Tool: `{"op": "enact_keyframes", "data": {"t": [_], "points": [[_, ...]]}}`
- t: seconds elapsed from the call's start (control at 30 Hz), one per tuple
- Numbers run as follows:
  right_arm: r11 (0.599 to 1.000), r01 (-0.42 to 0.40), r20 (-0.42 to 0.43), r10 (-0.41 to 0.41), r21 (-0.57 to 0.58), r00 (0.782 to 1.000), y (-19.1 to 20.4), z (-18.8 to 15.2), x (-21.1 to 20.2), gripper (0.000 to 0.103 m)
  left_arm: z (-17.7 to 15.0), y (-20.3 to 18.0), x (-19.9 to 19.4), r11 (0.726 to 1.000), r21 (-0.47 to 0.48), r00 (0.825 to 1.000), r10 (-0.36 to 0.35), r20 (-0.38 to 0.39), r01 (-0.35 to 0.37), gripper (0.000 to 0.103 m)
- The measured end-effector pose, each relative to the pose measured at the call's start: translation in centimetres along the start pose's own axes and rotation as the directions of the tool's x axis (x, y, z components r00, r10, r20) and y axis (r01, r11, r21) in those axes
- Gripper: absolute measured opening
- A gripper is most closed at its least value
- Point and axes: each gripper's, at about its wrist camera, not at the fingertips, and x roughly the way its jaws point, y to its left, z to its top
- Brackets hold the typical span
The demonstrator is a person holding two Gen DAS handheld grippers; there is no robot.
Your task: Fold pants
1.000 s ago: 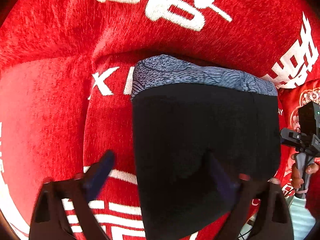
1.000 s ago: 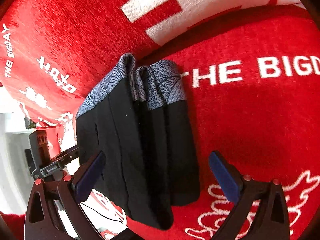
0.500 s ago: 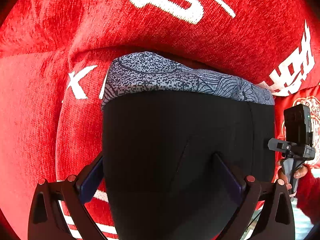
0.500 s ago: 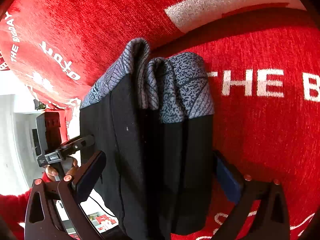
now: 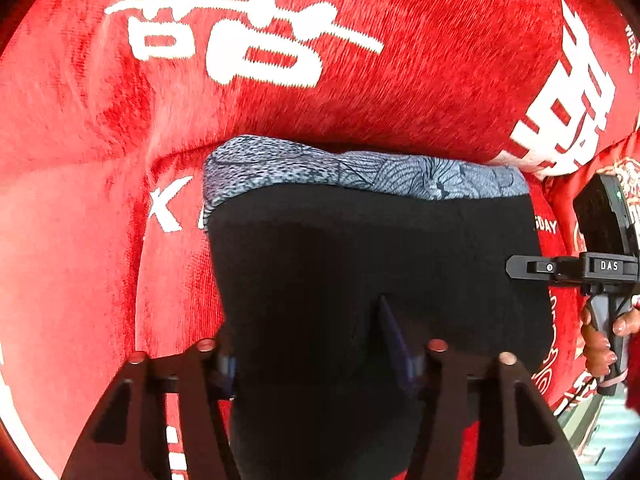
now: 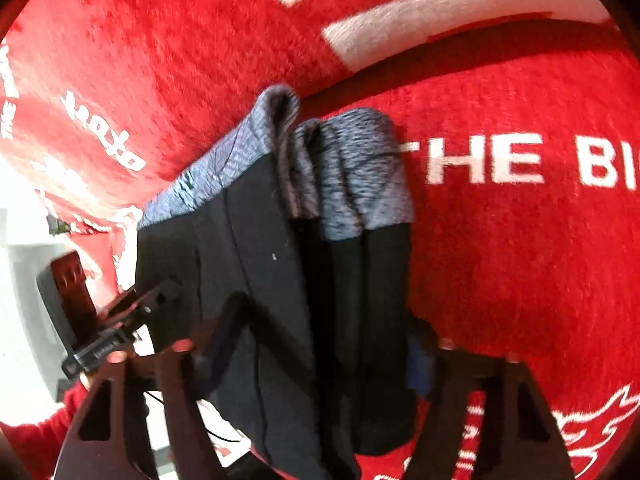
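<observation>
Nearest in the left wrist view: left gripper (image 5: 310, 344), its 2 fingers pressed in on a bunch of black fabric, clamped on the pants (image 5: 360, 272). Folded into a compact bundle, black legs toward the camera, grey patterned waistband (image 5: 360, 170) at the far edge. Resting on a red blanket (image 5: 80, 240) with white lettering. Off to the right side, right gripper (image 5: 532, 268) reaching in at the bundle's edge, handle held by a hand (image 5: 604, 336) with painted nails.

Nearest in the right wrist view: right gripper (image 6: 326, 340), fingers closed in against both sides of the stacked layers, gripping the pants (image 6: 280, 280). Several folds visible edge-on, waistband (image 6: 352, 168) layered at the top. Left gripper (image 6: 152, 304) at the bundle's left edge. Beyond, red blanket (image 6: 520, 260) with "THE BI" in white.
</observation>
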Motion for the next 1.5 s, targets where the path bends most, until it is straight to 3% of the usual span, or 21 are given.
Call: {"op": "enact_keyframes", "data": {"t": [0.17, 0.37, 0.6, 0.8, 0.9, 0.97, 1.03, 1.17, 1.3, 1.4, 1.5], "points": [[0.995, -0.090, 0.034, 0.088, 0.051, 0.996, 0.4, -1.0, -1.9, 0.048, -0.2, -1.4, -2.1, 1.000, -0.010, 1.000, -0.003, 0.010, 0.003, 0.052], [0.990, -0.131, 0.028, 0.130, 0.041, 0.991, 1.7, -3.8, -3.8, 0.047, -2.9, -1.5, -5.8, 1.000, -0.013, 1.000, -0.008, 0.006, 0.008, 0.052], [0.985, -0.160, -0.049, 0.164, 0.066, 0.985, 1.9, -9.4, -4.0, 0.047, -8.6, -2.2, -8.9, 0.998, -0.066, 1.000, 0.010, -0.021, -0.011, 0.052], [0.984, -0.152, -0.078, 0.160, 0.090, 0.984, 0.8, -12.7, -2.6, 0.047, -12.5, -0.8, -7.6, 0.992, -0.126, 0.997, 0.001, -0.081, -0.011, 0.052], [0.991, -0.094, -0.061, 0.100, 0.095, 0.993, -0.2, -13.0, -0.8, 0.047, -13.8, 0.0, -6.0, 0.994, -0.091, 0.996, 0.058, -0.070, -0.065, 0.056], [0.995, -0.058, -0.032, 0.061, 0.083, 0.998, -0.4, -12.9, -0.3, 0.053, -14.0, 0.2, -5.8, 0.991, -0.077, 0.993, 0.111, -0.035, -0.114, 0.082], [0.996, -0.021, -0.013, 0.022, 0.086, 1.000, -0.6, -12.9, 0.1, 0.059, -14.2, 0.7, -5.6, 0.981, -0.074, 0.983, 0.181, -0.022, -0.182, 0.095], [0.994, 0.086, 0.023, -0.088, 0.070, 0.996, -0.3, -13.4, 0.0, 0.074, -14.2, 0.6, -5.7, 0.976, -0.083, 0.979, 0.200, -0.023, -0.202, 0.095], [0.977, 0.192, 0.051, -0.198, 0.093, 0.979, 0.9, -13.9, -0.9, 0.077, -14.4, -0.5, -7.0, 0.956, -0.034, 0.957, 0.291, -0.022, -0.291, 0.095], [0.948, 0.307, 0.061, -0.312, 0.090, 0.948, 1.9, -15.0, -1.9, 0.079, -15.1, -1.3, -8.5, 0.951, -0.033, 0.952, 0.305, -0.022, -0.306, 0.095], [0.914, 0.399, 0.068, -0.404, 0.079, 0.912, 3.4, -16.2, -3.0, 0.080, -15.7, -2.1, -9.8, 0.949, -0.031, 0.949, 0.314, -0.027, -0.315, 0.103]]}}
